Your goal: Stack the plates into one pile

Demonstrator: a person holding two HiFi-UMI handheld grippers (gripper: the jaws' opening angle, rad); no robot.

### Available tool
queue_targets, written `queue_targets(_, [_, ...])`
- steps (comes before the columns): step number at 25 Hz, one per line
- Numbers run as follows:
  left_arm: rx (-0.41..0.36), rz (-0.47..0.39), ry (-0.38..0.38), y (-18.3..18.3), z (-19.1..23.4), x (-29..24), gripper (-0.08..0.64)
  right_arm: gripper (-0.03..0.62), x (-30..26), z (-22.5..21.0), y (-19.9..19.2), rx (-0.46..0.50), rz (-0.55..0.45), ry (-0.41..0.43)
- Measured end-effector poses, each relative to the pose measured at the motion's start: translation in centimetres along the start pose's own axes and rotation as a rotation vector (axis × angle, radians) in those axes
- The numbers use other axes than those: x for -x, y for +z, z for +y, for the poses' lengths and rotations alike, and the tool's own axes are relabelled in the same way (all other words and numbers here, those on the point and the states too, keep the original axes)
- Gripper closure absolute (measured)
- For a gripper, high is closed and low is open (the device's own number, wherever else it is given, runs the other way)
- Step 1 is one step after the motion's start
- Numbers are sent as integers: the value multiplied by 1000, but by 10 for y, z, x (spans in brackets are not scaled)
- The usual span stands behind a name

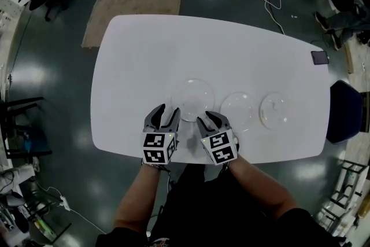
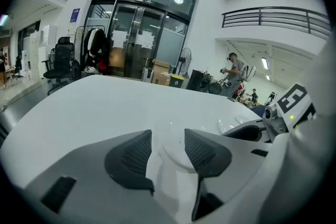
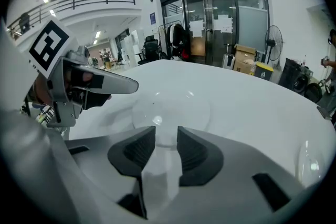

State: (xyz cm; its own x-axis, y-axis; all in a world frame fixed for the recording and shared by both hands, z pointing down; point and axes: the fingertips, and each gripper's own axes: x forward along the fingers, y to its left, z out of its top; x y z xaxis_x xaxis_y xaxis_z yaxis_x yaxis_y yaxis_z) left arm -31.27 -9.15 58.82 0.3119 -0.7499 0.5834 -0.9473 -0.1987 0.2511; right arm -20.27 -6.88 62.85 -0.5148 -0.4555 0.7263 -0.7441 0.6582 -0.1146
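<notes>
Head view: three clear plates [image 1: 237, 110] in a row on white table [image 1: 144, 49], leftmost plate [image 1: 192, 100] just ahead of left gripper [image 1: 169, 109] and right gripper [image 1: 210, 118]. Gripper views alone: both pairs of jaws apart, clamping nothing.

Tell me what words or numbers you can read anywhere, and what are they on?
No word or number here can be read.
Marker cube on the left gripper, and the one on the right gripper: black and white square patterns, no letters.
Blue sign beside the glass doors: too small and blurred to read.
Papers stuck on those doors: too blurred to read.
</notes>
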Motion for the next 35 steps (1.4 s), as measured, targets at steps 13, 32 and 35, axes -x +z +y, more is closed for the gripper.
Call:
queue_targets(13, [181, 53, -51, 0, 7, -33, 353, 449, -3, -1, -4, -5, 28, 11])
queue_targets(32, [267, 101, -96, -5, -8, -42, 470, 449, 0, -8, -9, -4, 35, 25])
queue_targets(35, [294, 92, -109, -3, -8, -39, 483, 449, 1, -7, -8, 2, 37, 21])
